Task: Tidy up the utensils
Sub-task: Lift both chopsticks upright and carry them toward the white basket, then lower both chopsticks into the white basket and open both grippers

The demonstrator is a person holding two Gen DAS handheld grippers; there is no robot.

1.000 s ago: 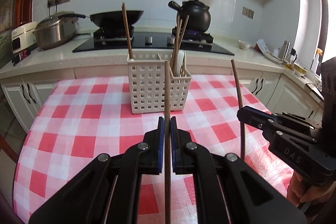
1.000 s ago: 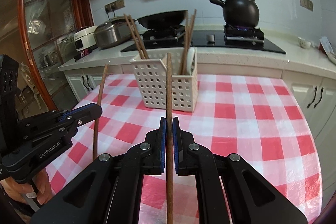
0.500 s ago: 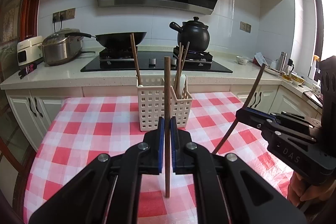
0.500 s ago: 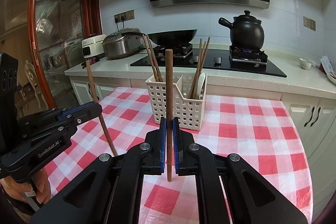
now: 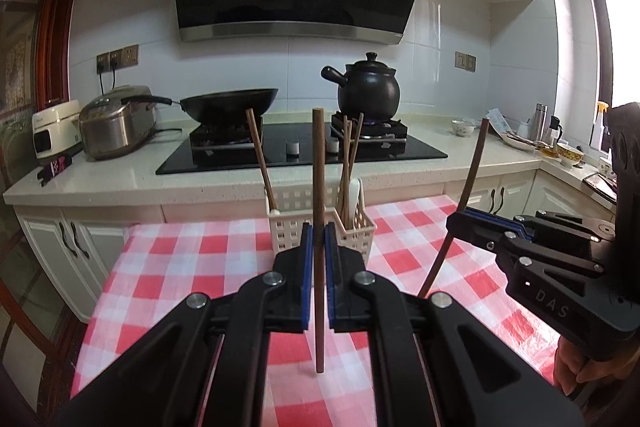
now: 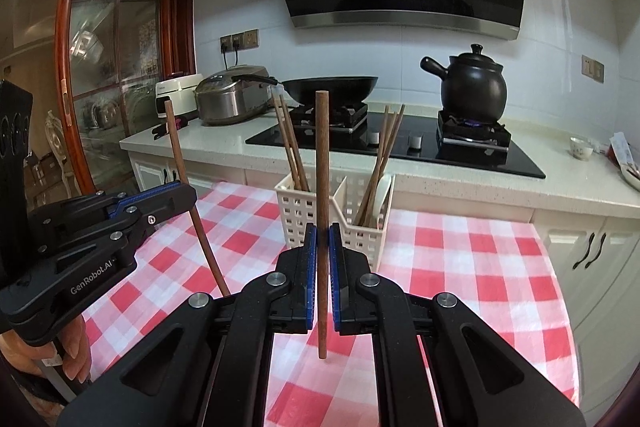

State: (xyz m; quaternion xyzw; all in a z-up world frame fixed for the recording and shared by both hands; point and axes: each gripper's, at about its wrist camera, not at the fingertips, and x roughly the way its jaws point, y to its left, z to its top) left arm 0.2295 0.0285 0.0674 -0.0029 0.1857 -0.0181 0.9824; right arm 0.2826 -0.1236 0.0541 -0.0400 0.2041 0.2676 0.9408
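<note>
The left gripper [image 5: 319, 239] pinches a brown chopstick [image 5: 319, 219] that stands straight up, its bottom tip hanging above the red and white checked tablecloth [image 5: 188, 267]. The right gripper [image 6: 322, 239] pinches another brown chopstick [image 6: 322, 211] the same way. Each gripper also shows in the other's view, out to the side, and there its stick looks tilted. Farther back, near the far edge of the table, sits a white basket [image 6: 360, 231] with two parts. More chopsticks stand in both parts, and a white spoon [image 6: 382, 187] is in the right part. Behind it are a black wok [image 5: 228, 103] and a black pot [image 5: 368, 91] on the stove.
</note>
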